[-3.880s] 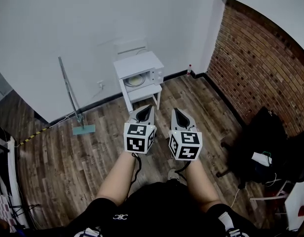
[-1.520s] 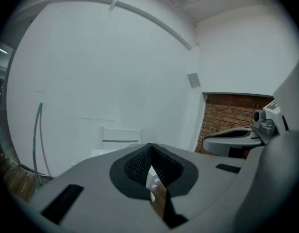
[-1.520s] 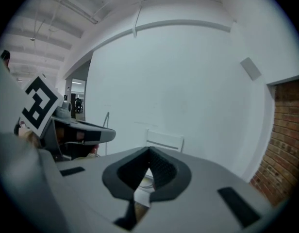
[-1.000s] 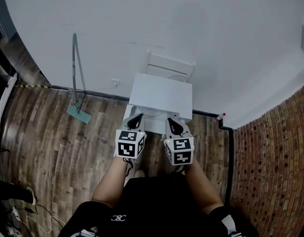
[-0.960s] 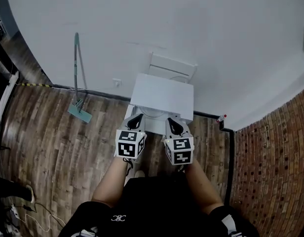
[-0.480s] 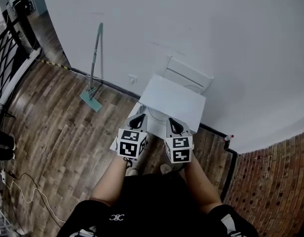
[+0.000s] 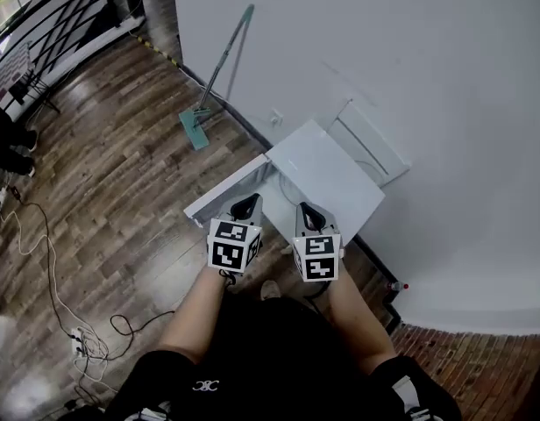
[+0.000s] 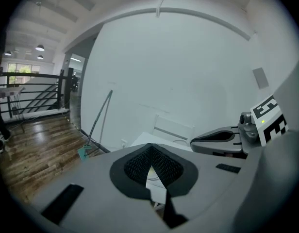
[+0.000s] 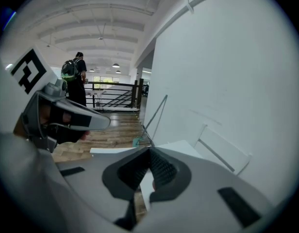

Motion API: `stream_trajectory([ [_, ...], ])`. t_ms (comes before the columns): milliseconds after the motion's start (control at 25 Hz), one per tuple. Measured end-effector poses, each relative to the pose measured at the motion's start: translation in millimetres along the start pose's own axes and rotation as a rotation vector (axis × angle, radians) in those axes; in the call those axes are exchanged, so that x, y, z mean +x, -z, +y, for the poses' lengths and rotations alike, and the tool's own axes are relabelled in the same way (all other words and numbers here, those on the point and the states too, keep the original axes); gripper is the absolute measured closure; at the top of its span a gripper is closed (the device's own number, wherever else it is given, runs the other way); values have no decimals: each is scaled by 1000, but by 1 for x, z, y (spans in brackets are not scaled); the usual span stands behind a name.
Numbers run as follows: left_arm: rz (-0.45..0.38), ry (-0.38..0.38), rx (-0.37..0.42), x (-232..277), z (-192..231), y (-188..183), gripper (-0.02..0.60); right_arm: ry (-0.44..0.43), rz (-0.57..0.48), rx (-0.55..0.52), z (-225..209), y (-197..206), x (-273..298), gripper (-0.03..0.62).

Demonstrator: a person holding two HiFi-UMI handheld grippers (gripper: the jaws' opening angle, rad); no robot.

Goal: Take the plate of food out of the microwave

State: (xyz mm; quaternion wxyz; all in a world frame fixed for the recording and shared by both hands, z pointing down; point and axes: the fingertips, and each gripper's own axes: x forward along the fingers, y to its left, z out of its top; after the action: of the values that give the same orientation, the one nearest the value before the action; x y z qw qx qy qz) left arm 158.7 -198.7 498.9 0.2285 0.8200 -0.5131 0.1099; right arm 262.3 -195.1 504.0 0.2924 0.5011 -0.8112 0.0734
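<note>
Both claws have dropped lower and closer to the microwave (image 7: 327, 178) than a second ago, and the head view has swung. The microwave now lies diagonal in frame, a railing (image 7: 51, 24) and floor cables (image 7: 42, 261) have come in at the left, and most of the brick wall is gone. The mop (image 7: 219, 77) leans on the wall, far left as before.

Left claw (image 7: 245, 205) and right claw (image 7: 307, 216) sit side by side just at the near front edge of the microwave. Left claw (image 8: 150, 149): jaws closed together, nothing held. Right claw (image 9: 149, 152): the same, closed and empty.

The door (image 7: 224, 193) looks swung open to the left, just beside the left claw. The plate of food is not visible in any view. My guess is it sits inside the cavity, hidden under the top panel.

Risks:
- Both claws are closed, so they must open before reaching in, or they will just shove the plate deeper.
- The left claw is tight to the door and a sideways drift could knock it.
- Reaching in is near-blind from above, so a claw could clip the cavity frame.
- A one-sided or shallow grip on the rim could tilt the plate and spill food.
</note>
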Motion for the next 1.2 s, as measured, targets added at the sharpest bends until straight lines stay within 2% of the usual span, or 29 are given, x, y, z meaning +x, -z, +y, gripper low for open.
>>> stream_trajectory([
  [200,13,-99,-60,-13,6,33,584,-125,33,-82,20,23,15,588],
  [440,49,-121,-106,-21,20,70,584,-191,88,-159,49,53,41,588],
  [600,99,-114,-97,-7,35,104,584,-179,141,-197,57,87,71,588],
  [720,108,-110,-82,10,49,126,584,-161,183,-236,58,116,93,582],
  [760,110,-108,-84,15,53,133,584,-158,203,-254,59,127,101,570],
  [840,118,-104,-102,25,59,149,583,-159,251,-285,60,150,116,507],
  [1040,123,-108,-131,50,74,188,584,-99,323,-353,42,199,171,454],
  [1200,124,-114,-196,60,79,221,584,-23,377,-429,17,237,221,412],
])
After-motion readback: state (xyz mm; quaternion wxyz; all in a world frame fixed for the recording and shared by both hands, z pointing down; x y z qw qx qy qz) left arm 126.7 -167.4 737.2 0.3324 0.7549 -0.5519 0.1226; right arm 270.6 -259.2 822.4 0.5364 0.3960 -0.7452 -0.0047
